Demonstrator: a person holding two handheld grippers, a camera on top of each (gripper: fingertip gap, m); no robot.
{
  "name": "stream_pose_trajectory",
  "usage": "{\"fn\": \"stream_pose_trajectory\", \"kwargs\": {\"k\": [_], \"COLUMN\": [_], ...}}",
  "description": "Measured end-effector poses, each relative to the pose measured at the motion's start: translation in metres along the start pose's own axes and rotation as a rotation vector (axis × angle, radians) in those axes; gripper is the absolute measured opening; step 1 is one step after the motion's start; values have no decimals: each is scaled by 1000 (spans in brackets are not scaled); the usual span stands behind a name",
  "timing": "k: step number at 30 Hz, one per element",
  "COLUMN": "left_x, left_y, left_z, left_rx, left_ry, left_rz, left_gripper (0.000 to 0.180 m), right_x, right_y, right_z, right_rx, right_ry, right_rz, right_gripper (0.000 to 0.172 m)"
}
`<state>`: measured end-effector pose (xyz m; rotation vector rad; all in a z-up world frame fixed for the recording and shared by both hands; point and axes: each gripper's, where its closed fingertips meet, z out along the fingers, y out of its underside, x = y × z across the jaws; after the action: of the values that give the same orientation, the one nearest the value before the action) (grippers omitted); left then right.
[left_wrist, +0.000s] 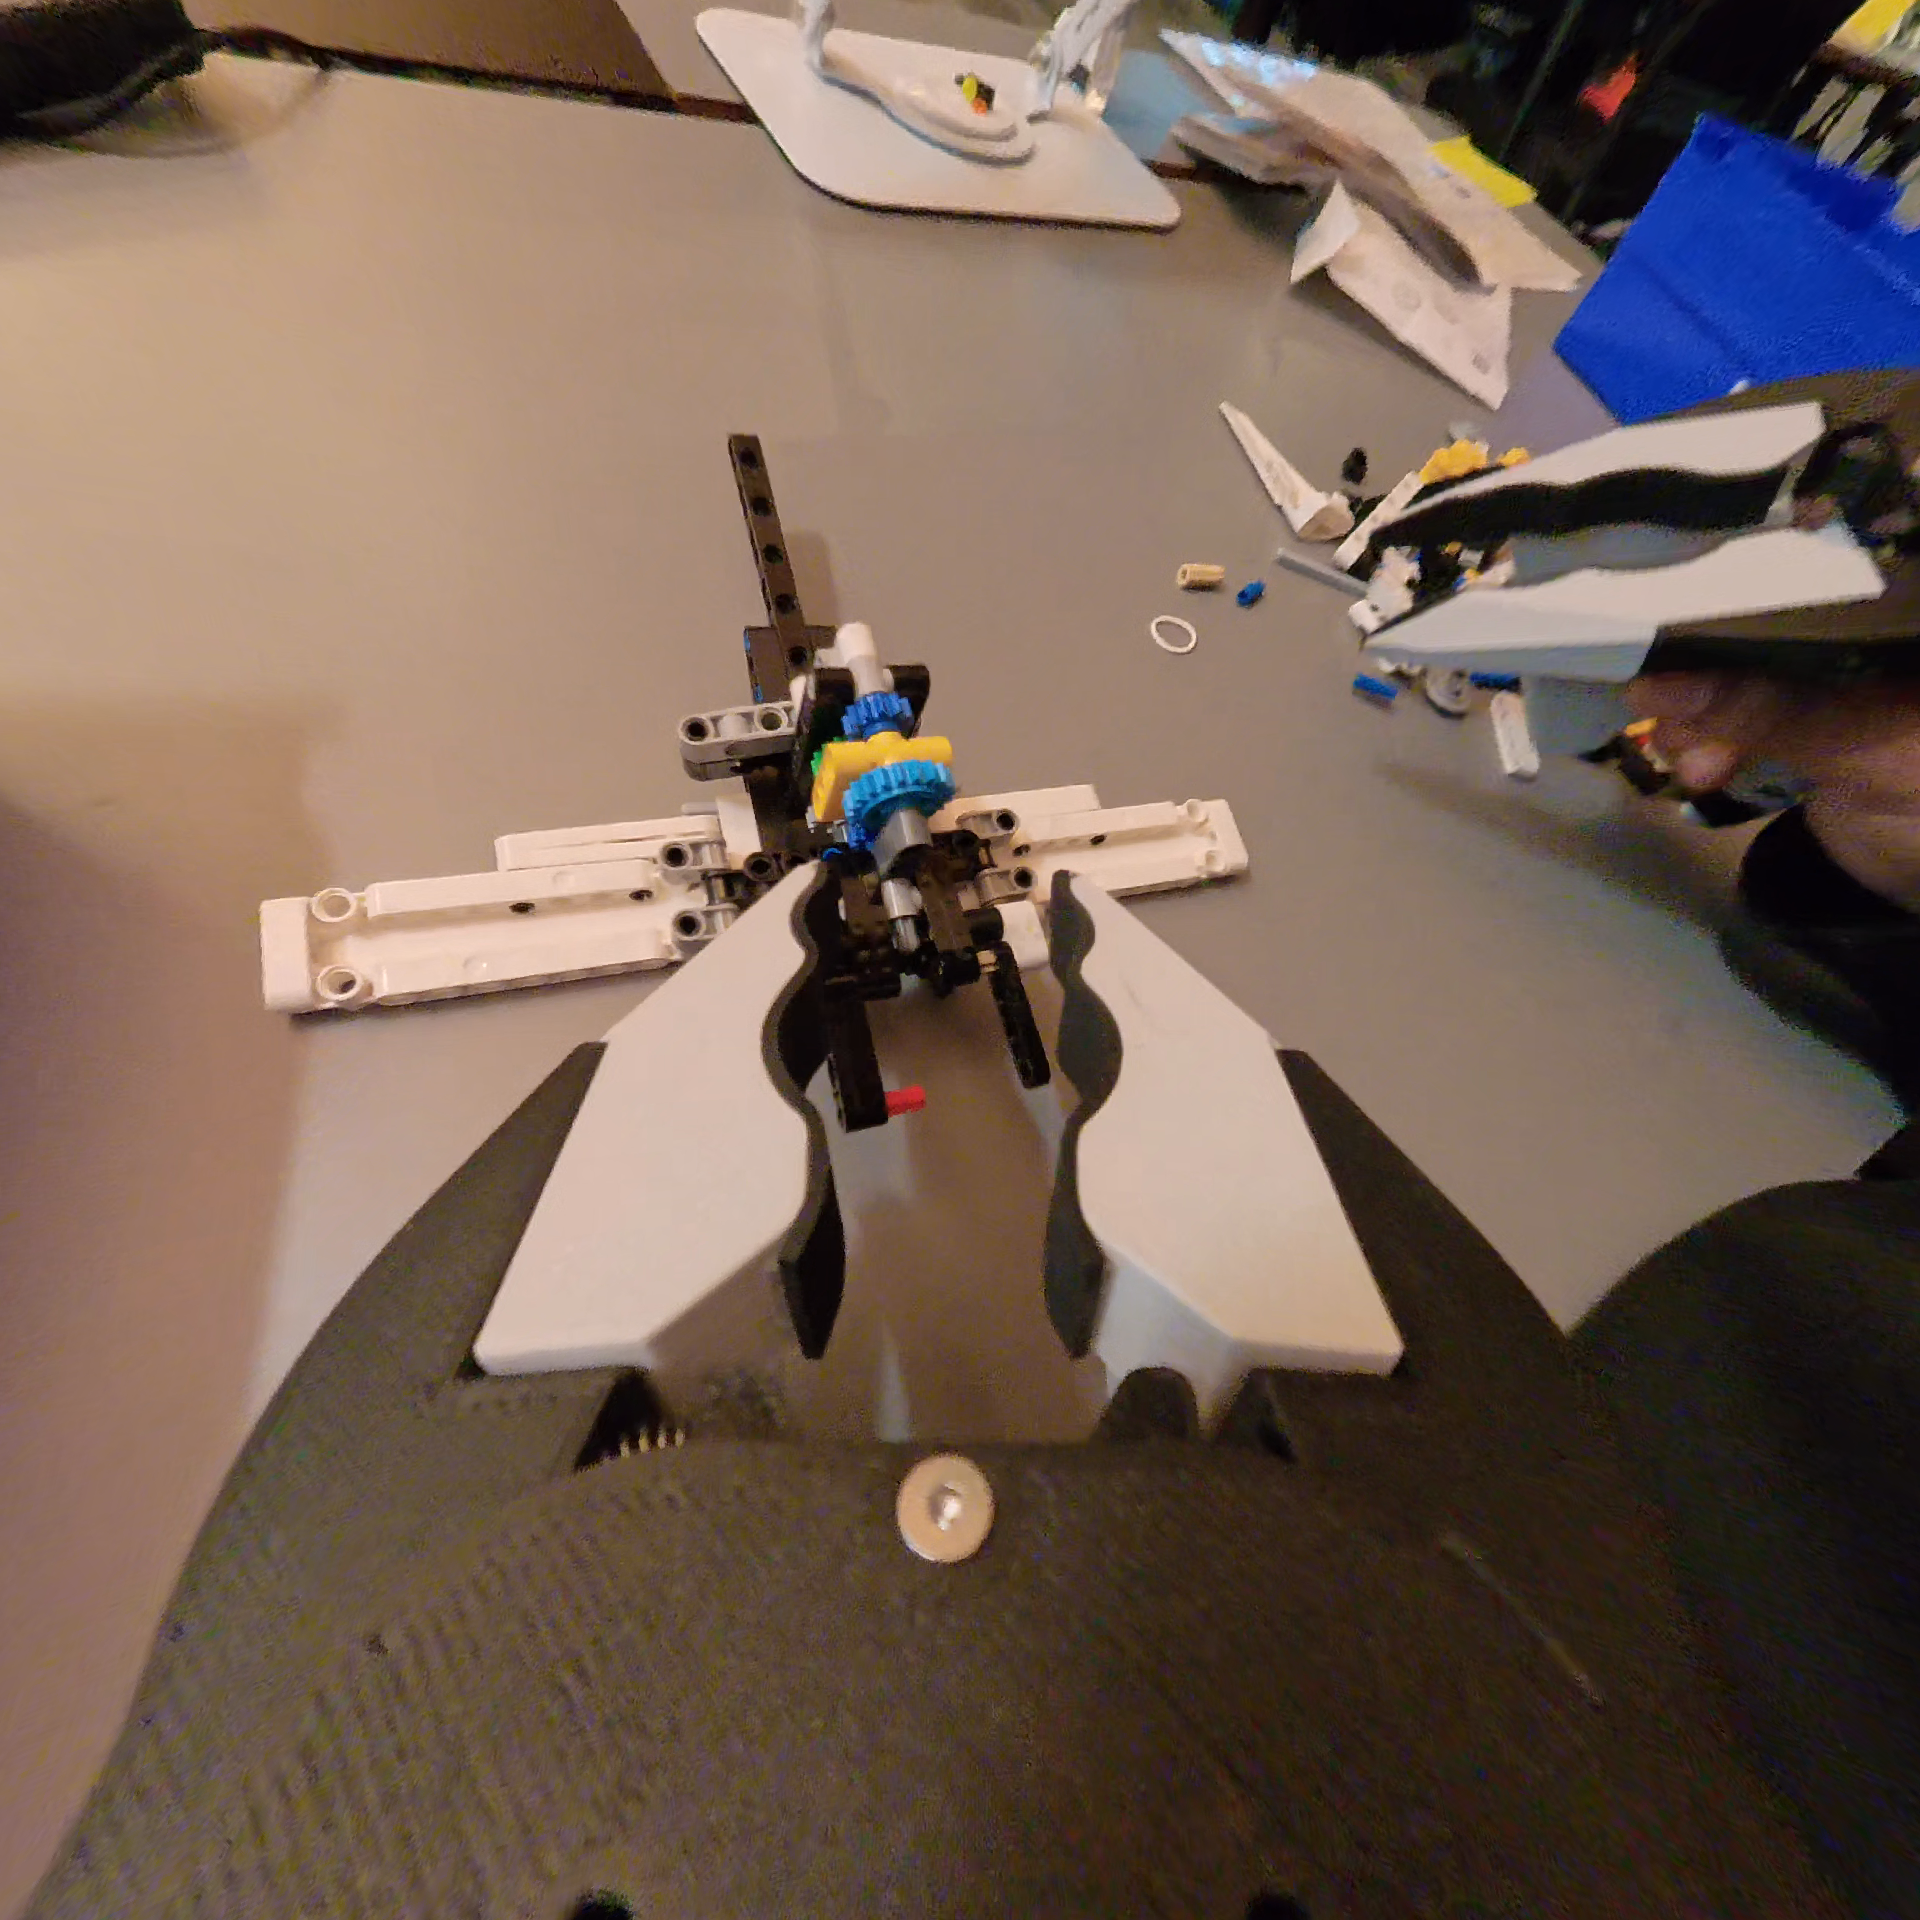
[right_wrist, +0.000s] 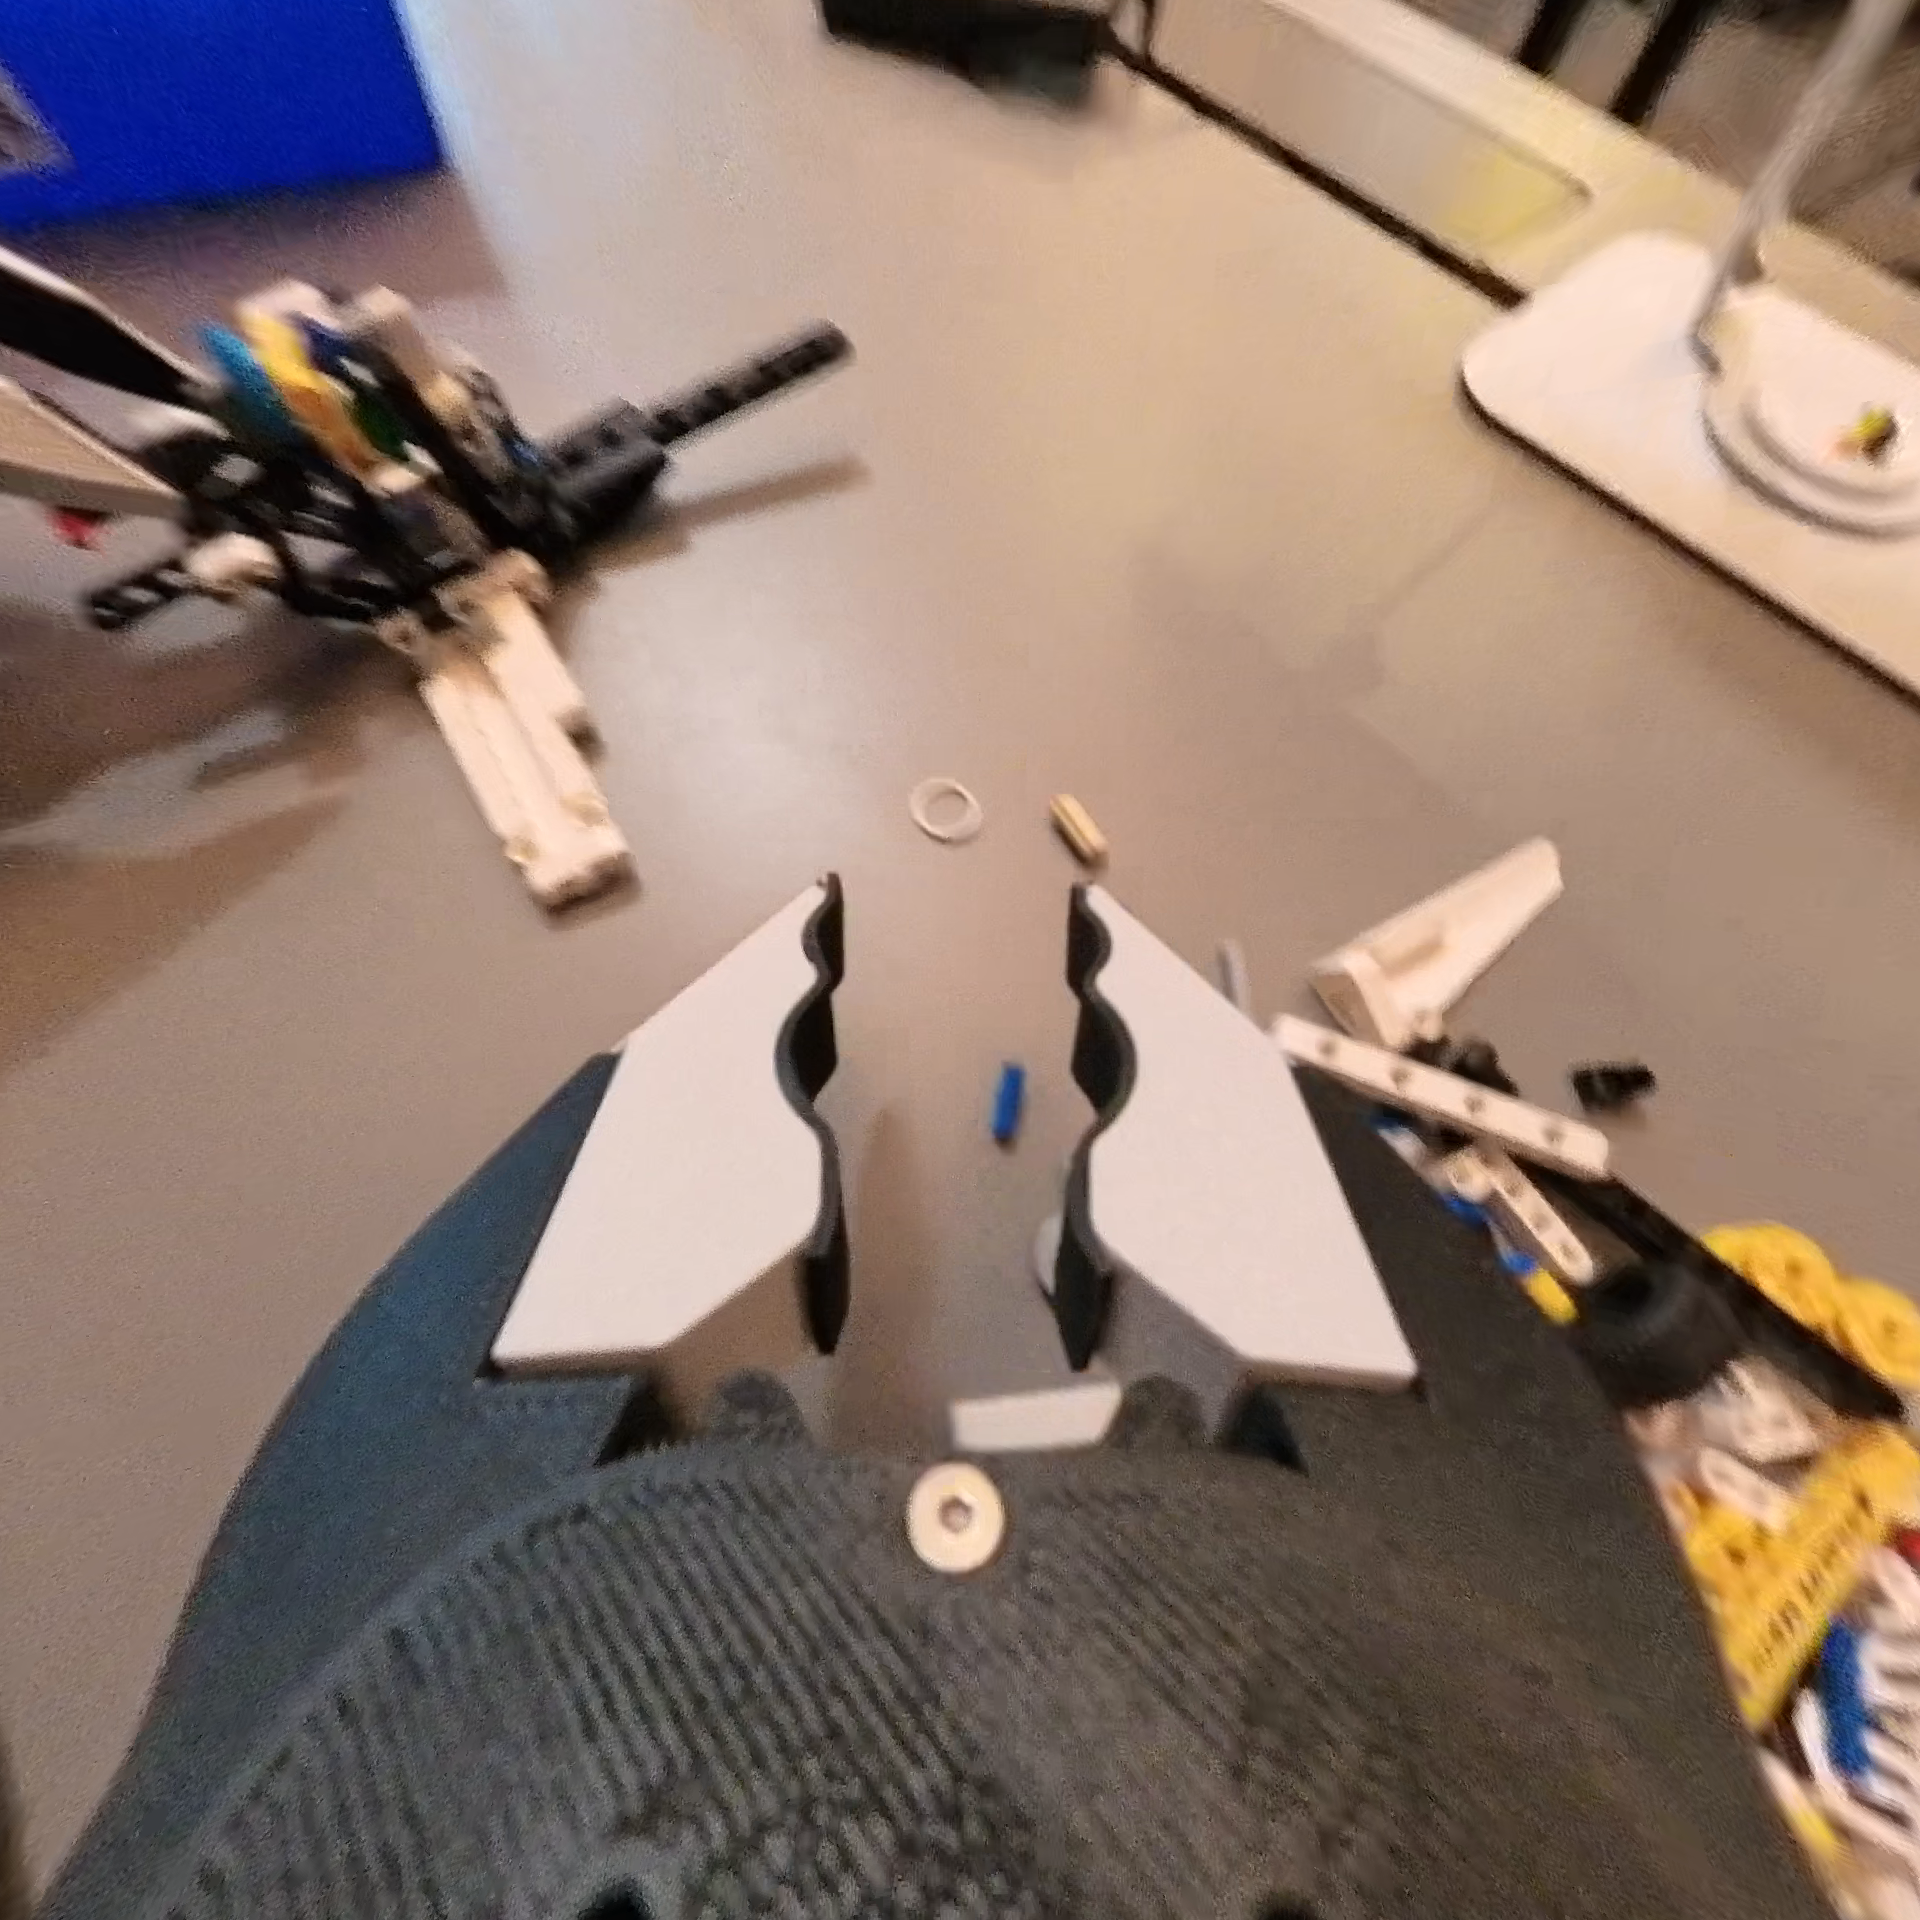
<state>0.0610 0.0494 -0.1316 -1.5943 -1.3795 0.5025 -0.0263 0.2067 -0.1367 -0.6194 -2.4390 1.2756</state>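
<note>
Left hand-held gripper released, fingers spread around the near end of the brick model. Left pad looks right against the black beam; right pad stands clear of it, so nothing is clamped. The model sits mid-counter: black frame, blue gears on a grey axle, a yellow block, white long beams sticking out both sides flat on the grey counter, and a black holed beam rising away from the gripper. A small red pin sticks out of the near black beam, between the fingers.

Right hand-held gripper released, nothing between its pads, hanging above the counter near the loose-parts pile toward the right edge. A blue pin lies on the counter below the gap, not touched. Just past the fingertips: a white ring and a tan sleeve. A white wedge panel and white holed beams lie beside the right finger. A white lamp base stands at the far edge, a blue box at the far corner. This view is blurred.
</note>
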Motion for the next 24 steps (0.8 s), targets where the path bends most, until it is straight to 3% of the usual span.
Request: {"fn": "stream_pose_trajectory", "kwargs": {"k": [4,7,10,16,20,24], "left_x": [-8,-27,-34,-22,-17,1], "left_y": [-9,-4,1,5,10,13], "left_z": [-15,-22,-22,-12,-2,3], "left_rx": [49,43,31,46,25,-9], "left_ry": [12,-34,6,235,263,366], "left_rz": [-39,-59,-139,-383,-388,-442], "left_gripper": [41,41,41,39,34,11], "right_x": [-57,-101,-128,-147,-150,-153], "right_y": [-25,-34,-41,-48,-45,-38], "right_z": [14,25,32,42,49,55], "right_rx": [82,104,118,120,99,50], "right_ry": [-162,-300,-381,-434,-449,-491], "right_rz": [-78,-110,-140,-156,-132,-69], "right_gripper": [41,41,41,41,40,39]}}
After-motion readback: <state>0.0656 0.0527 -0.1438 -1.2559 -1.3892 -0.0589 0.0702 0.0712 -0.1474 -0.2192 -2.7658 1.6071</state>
